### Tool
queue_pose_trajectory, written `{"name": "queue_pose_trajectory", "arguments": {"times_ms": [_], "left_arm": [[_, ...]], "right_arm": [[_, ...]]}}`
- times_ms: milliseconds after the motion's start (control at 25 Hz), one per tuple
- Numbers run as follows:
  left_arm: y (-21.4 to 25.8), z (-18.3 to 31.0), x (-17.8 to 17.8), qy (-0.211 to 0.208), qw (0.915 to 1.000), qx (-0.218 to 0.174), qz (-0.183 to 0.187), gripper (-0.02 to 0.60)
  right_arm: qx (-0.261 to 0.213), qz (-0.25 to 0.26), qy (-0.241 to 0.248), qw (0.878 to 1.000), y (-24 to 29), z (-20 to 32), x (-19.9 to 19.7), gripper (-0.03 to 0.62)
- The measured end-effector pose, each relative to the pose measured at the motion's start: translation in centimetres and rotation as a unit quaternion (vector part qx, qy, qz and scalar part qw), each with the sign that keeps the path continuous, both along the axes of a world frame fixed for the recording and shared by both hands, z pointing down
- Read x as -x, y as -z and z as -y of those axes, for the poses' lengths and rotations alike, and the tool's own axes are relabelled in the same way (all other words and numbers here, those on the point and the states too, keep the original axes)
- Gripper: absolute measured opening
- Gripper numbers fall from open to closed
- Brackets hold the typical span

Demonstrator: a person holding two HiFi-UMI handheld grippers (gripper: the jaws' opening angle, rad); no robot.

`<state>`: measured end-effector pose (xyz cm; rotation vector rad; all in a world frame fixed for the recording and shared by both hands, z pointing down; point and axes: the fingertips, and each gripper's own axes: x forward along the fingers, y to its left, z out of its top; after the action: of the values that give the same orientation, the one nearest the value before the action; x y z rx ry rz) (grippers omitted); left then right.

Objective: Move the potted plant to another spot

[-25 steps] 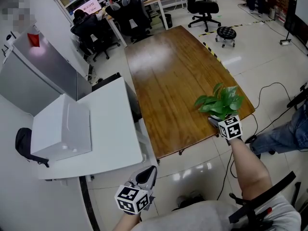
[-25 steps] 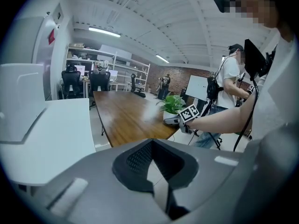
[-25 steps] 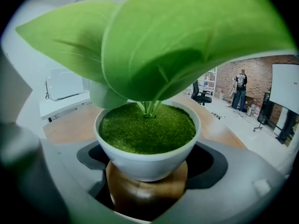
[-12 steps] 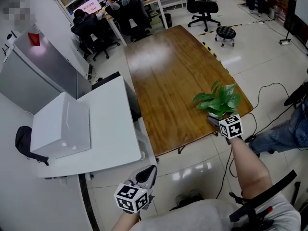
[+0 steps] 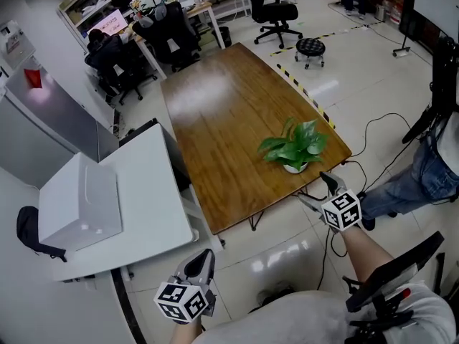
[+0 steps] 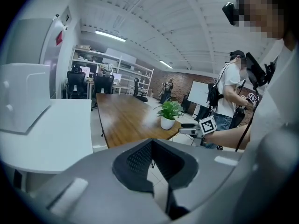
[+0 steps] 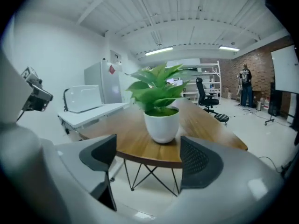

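Observation:
The potted plant [image 5: 292,145], green leaves in a white pot, stands upright on the wooden table [image 5: 215,113] near its front right corner. My right gripper [image 5: 315,190] hangs just off that table edge, a short way back from the pot and not touching it. Its jaws are wide apart and closing, with nothing between them. In the right gripper view the plant [image 7: 161,106] sits straight ahead, beyond the right gripper [image 7: 148,157]. My left gripper [image 5: 203,260] is low over the floor, far from the plant, with its jaws together. The left gripper view shows the plant [image 6: 168,112] and the left gripper [image 6: 153,155].
A white desk [image 5: 147,185] with a white box [image 5: 79,203] stands left of the table. A person in jeans [image 5: 409,185] stands at the right, with cables [image 5: 380,131] on the floor nearby. Office chairs [image 5: 272,9] and a stool [image 5: 310,46] lie beyond the table's far end.
My right gripper has drawn back from the pot, off the table edge, leaving the plant standing on the table. The left gripper has barely moved.

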<state>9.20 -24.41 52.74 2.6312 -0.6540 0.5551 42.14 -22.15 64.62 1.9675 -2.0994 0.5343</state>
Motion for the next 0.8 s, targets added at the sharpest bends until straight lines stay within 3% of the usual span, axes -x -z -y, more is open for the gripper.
{"name": "queue_pose_trajectory", "arguments": {"times_ms": [120,280,400,600,800], "left_arm": [[0.1,-1.3,0.0,-0.001,1.0000,0.003,-0.001,-0.003],[-0.2,-2.9,-0.9,-0.013,0.9999,0.004,-0.010,-0.003],[-0.1,-4.2,-1.9,-0.030,0.9994,0.000,-0.019,-0.003],[1.4,-8.4,-1.9,-0.062,0.9972,-0.015,-0.040,-0.003],[2.7,-14.5,3.4,-0.080,0.9952,-0.024,-0.052,-0.003]], "right_arm": [[-0.029,0.043,0.016,0.999,3.0,-4.6,3.4,0.311],[-0.062,0.069,0.042,0.995,7.5,-8.4,7.7,0.085],[-0.079,0.092,0.081,0.989,10.4,-10.0,11.4,0.006],[-0.090,0.123,0.133,0.979,13.6,-13.3,17.5,0.005],[-0.082,0.133,0.171,0.973,15.3,-18.9,25.5,0.005]]}}
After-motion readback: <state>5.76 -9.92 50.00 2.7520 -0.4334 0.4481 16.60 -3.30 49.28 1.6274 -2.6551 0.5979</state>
